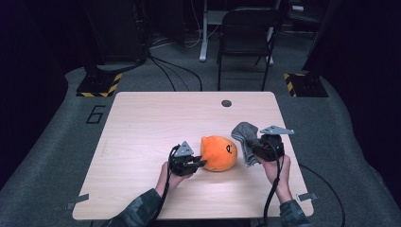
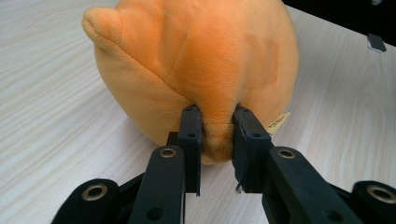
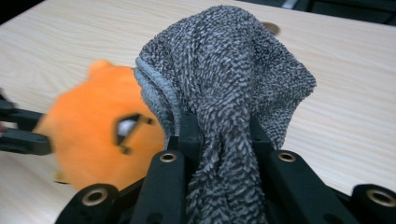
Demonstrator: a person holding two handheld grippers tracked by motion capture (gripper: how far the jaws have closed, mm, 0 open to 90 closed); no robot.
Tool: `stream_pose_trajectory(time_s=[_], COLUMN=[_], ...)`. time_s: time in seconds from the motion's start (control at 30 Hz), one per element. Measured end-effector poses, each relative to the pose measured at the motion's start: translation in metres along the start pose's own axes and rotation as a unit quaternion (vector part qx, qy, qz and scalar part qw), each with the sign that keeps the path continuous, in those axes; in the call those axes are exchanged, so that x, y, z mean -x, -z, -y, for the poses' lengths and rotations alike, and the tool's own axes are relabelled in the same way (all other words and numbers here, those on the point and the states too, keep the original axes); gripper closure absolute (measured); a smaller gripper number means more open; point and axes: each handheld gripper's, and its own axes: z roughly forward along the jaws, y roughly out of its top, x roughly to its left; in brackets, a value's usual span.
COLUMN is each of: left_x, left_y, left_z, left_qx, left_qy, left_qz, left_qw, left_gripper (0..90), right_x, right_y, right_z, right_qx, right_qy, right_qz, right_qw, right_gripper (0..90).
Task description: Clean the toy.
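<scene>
Left gripper (image 1: 201,163) sits low on the tabletop (image 1: 142,132), jaws drawn in tight on a pinch of the orange plush toy (image 1: 218,152). Seen along the left gripper (image 2: 217,123) in its own view, a fold of orange fabric bulges between the two black pads at the toy's lower edge.

Right gripper (image 1: 253,149) is held off to the right of the toy, jaws clamped hard on a grey towel (image 1: 246,137). In the right gripper view the right gripper (image 3: 222,126) has the cloth bunched between its jaws, the grey towel (image 3: 224,79) standing up above them in a loose peak, with more cloth trailing down between the arms.

Largest first:
- Tabletop: pale wood grain, rounded corners, a small dark round cap (image 1: 226,103) near the far edge.
- Orange plush toy: round and squat, resting on the tabletop a little right of centre, between the two grippers. Dark stitched mark on its right-hand side. In the left gripper view the orange plush toy (image 2: 196,65) shows a small rounded ear or nub at upper left and a pale tag (image 2: 279,122) at lower right. In the right gripper view the orange plush toy (image 3: 93,135) is blurred, left of the towel.
- Grey towel: nubby looped weave, a hemmed edge on its left side, lifted clear of the tabletop, just beside the toy.
</scene>
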Motion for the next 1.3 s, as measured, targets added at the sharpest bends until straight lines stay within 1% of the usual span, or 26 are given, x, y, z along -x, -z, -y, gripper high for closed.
stream_pose_trajectory(time_s=[0.03,0.07,0.1,0.17,0.2,0.23,0.27,0.3,0.33,0.37,0.4,0.47,0.53,0.57,0.63,0.67,0.7,0.77,0.8,0.97,1.0,1.07,1.1,1.2,1.27,1.3], left_x=[0.0,0.0,0.001,0.001,0.001,0.001,0.001,0.002,0.003,0.004,0.004,0.005,0.005,0.006,0.006,0.007,0.008,0.009,0.009,0.009,0.009,0.009,0.009,0.01,0.009,0.009], left_y=[0.0,0.0,0.0,0.0,0.0,-0.001,-0.001,-0.001,-0.001,-0.002,-0.002,-0.002,-0.003,-0.004,-0.004,-0.005,-0.006,-0.006,-0.007,-0.006,-0.006,-0.007,-0.007,-0.007,-0.007,-0.007], left_z=[0.0,-0.001,-0.001,-0.002,-0.002,-0.002,-0.002,-0.002,-0.003,-0.004,-0.004,-0.004,-0.005,-0.006,-0.006,-0.006,-0.007,-0.007,-0.007,-0.007,-0.007,-0.006,-0.007,-0.007,-0.007,-0.006], left_qx=[0.001,0.002,0.003,0.006,0.006,0.009,0.012,0.013,0.016,0.018,0.018,0.019,0.019,0.019,0.018,0.021,0.022,0.022,0.023,0.023,0.023,0.025,0.024,0.026,0.026,0.027], left_qy=[-0.003,-0.003,-0.003,-0.003,-0.003,-0.002,-0.004,-0.002,-0.005,-0.011,-0.011,-0.014,-0.017,-0.02,-0.024,-0.026,-0.026,-0.03,-0.031,-0.033,-0.033,-0.031,-0.033,-0.033,-0.033,-0.032], left_qz=[0.001,0.001,0.002,0.004,0.004,0.005,0.006,0.007,0.007,0.008,0.008,0.01,0.012,0.01,0.012,0.01,0.011,0.012,0.013,0.016,0.016,0.018,0.018,0.018,0.018,0.017], left_qw=[1.0,1.0,1.0,1.0,1.0,0.9999,0.9999,0.9999,0.9998,0.9997,0.9997,0.9997,0.9996,0.9996,0.9995,0.9994,0.9994,0.9992,0.9992,0.9991,0.9991,0.9991,0.999,0.999,0.999,0.999], left_gripper=[75.3,75.4,75.6,76.1,76.7,76.7,77.3,77.8,77.8,78.2,78.5,78.7,79.3,79.6,79.7,79.8,79.9,80.1,80.1,80.0,80.0,80.0,79.9,80.0,80.0,80.0], right_x=[-0.006,-0.011,-0.023,-0.036,-0.036,-0.043,-0.05,-0.064,-0.064,-0.077,-0.077,-0.086,-0.091,-0.091,-0.089,-0.088,-0.085,-0.076,-0.076,-0.061,-0.061,-0.053,-0.044,-0.037,-0.028,-0.017], right_y=[-0.001,-0.002,-0.005,-0.008,-0.008,-0.01,-0.013,-0.019,-0.019,-0.025,-0.025,-0.032,-0.04,-0.045,-0.047,-0.047,-0.048,-0.047,-0.047,-0.041,-0.041,-0.04,-0.04,-0.039,-0.041,-0.043], right_z=[-0.003,-0.006,-0.011,-0.014,-0.014,-0.016,-0.018,-0.021,-0.021,-0.022,-0.022,-0.023,-0.021,-0.017,-0.016,-0.014,-0.013,-0.01,-0.01,-0.007,-0.007,-0.005,-0.003,0.0,0.003,0.007], right_qx=[0.002,0.001,-0.001,-0.006,-0.006,-0.007,-0.01,-0.016,-0.016,-0.021,-0.021,-0.028,-0.035,-0.041,-0.041,-0.044,-0.042,-0.043,-0.043,-0.045,-0.045,-0.047,-0.047,-0.052,-0.057,-0.068], right_qy=[0.001,0.01,0.022,0.034,0.034,0.041,0.05,0.064,0.064,0.082,0.082,0.095,0.093,0.09,0.096,0.092,0.091,0.086,0.086,0.073,0.073,0.06,0.055,0.044,0.037,0.023], right_qz=[-0.005,-0.009,-0.017,-0.026,-0.026,-0.027,-0.033,-0.039,-0.039,-0.041,-0.041,-0.035,-0.032,-0.027,-0.027,-0.019,-0.019,-0.018,-0.018,0.003,0.003,0.006,0.009,0.014,0.026,0.039], right_qw=[1.0,0.9999,0.9996,0.9991,0.9991,0.9987,0.9982,0.997,0.997,0.9956,0.9956,0.9945,0.9946,0.9947,0.9942,0.9946,0.9948,0.9952,0.9952,0.9963,0.9963,0.9971,0.9973,0.9976,0.9974,0.9967], right_gripper=[74.6,74.6,74.4,74.4,74.4,74.4,74.3,74.2,74.2,74.1,74.1,73.9,73.9,73.9,73.9,73.9,74.0,73.9,73.9,73.7,73.7,73.6,73.4,73.4,73.4,73.4])
